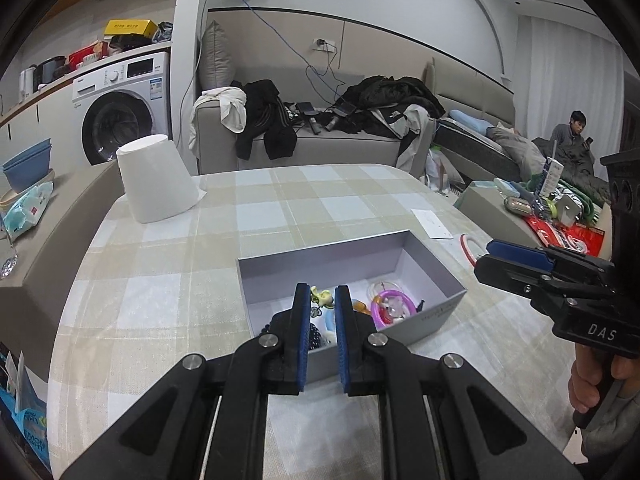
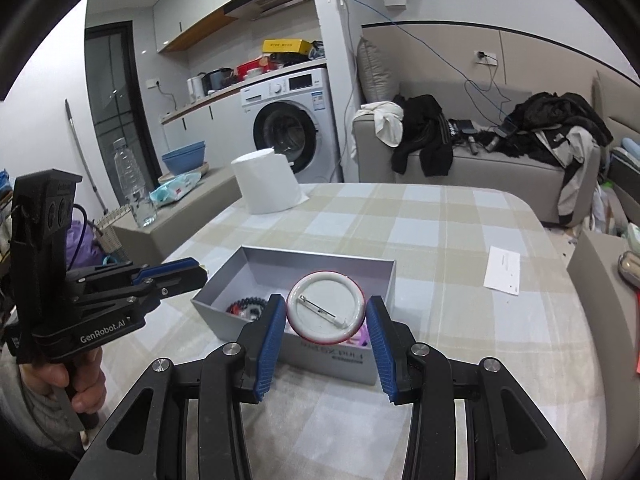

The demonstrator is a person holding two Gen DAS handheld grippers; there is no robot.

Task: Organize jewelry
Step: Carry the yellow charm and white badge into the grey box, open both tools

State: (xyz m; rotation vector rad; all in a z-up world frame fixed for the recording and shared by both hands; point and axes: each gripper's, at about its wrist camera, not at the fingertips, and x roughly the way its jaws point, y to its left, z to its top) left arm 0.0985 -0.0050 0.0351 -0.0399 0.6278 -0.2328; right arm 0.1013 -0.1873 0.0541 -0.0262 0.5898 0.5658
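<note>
A grey open box (image 1: 320, 256) sits on the checked table; it also shows in the right wrist view (image 2: 320, 258). Inside lie a purple ring toy (image 1: 390, 308), a black bead bracelet (image 2: 246, 303) and small trinkets. My right gripper (image 2: 326, 312) is shut on a round white pin badge (image 2: 326, 312) with a red rim, held above the box's near edge, back side and pin facing me. In the left wrist view the badge's rim (image 1: 466, 246) shows at the right gripper's tips. My left gripper (image 1: 322, 300) is slightly open and empty, over the box's near wall.
An upturned white tub (image 1: 156, 178) stands at the table's far left. A white paper slip (image 2: 502, 269) lies at the right of the table. A sofa with clothes (image 1: 320, 120) is behind. A side bench with a bottle (image 2: 132, 184) is at left.
</note>
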